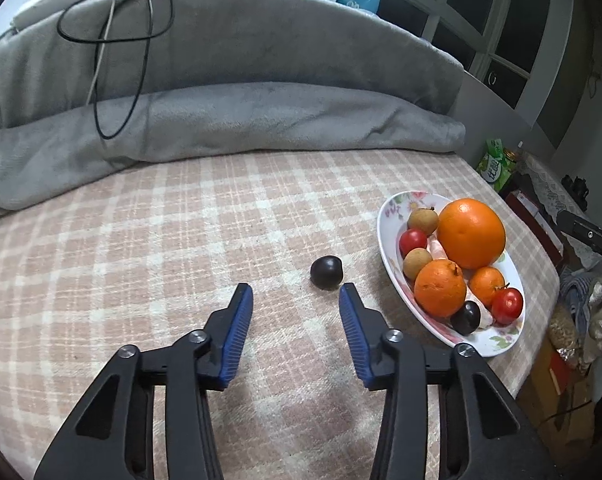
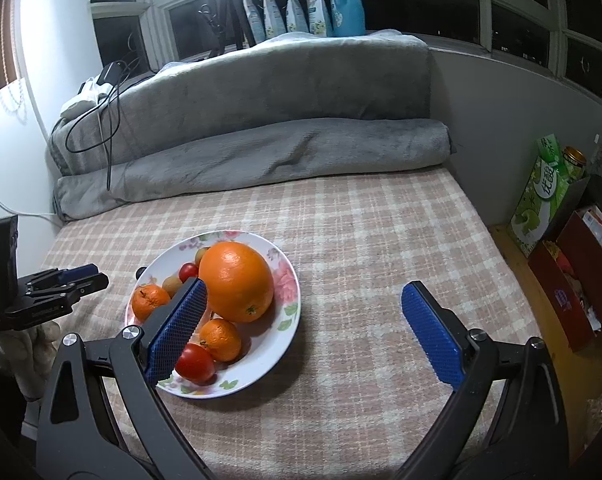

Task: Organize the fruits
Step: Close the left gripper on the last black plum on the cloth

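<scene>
A dark plum (image 1: 327,272) lies alone on the checked bedcover, just left of a floral white plate (image 1: 389,216). The plate holds a big orange (image 1: 471,232), smaller oranges, red tomatoes, brown longans and another dark plum (image 1: 466,317). My left gripper (image 1: 297,294) is open and empty, its tips just short of the loose plum. In the right wrist view the plate (image 2: 289,276) with the big orange (image 2: 237,280) sits at centre left. My right gripper (image 2: 305,300) is wide open and empty above the plate's right side. The left gripper (image 2: 77,274) shows at the far left.
A rolled grey blanket (image 1: 221,124) and a grey headboard cover with black and white cables (image 1: 101,40) bound the far side of the bed. Boxes, a green carton (image 2: 541,196) and a can stand on the floor beyond the right edge.
</scene>
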The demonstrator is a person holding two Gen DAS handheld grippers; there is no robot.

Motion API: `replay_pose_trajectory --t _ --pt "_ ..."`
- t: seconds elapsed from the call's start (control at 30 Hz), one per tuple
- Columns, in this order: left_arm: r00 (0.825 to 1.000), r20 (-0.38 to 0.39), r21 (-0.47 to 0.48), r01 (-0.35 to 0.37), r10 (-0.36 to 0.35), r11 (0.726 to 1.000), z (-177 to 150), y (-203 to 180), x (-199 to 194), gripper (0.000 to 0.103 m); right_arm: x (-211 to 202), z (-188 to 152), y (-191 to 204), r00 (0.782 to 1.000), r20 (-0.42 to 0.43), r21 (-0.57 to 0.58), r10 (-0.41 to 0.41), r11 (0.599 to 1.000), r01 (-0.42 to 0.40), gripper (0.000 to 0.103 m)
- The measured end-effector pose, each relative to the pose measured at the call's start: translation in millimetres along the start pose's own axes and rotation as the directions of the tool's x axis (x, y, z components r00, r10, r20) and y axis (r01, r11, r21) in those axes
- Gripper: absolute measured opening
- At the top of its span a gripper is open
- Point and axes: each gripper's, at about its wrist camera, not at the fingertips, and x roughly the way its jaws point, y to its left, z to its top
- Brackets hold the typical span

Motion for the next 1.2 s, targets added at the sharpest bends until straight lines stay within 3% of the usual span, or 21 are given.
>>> replay_pose_trajectory --t 0.33,1.2 --pt "0.999 -0.037 0.018 0.035 -0.034 0.999 6.7 -7.2 18.5 0.032 3.4 -4.8 -3.0 1.000 -0.014 0.023 -0.001 1.000 0.001 0.100" --pt "0.996 -0.085 0.038 0.035 -0.032 0.999 16.9 -19.3 53.9 0.030 2.6 -10.1 -20.7 1.000 -0.020 0.070 -0.009 0.997 0.010 0.100"
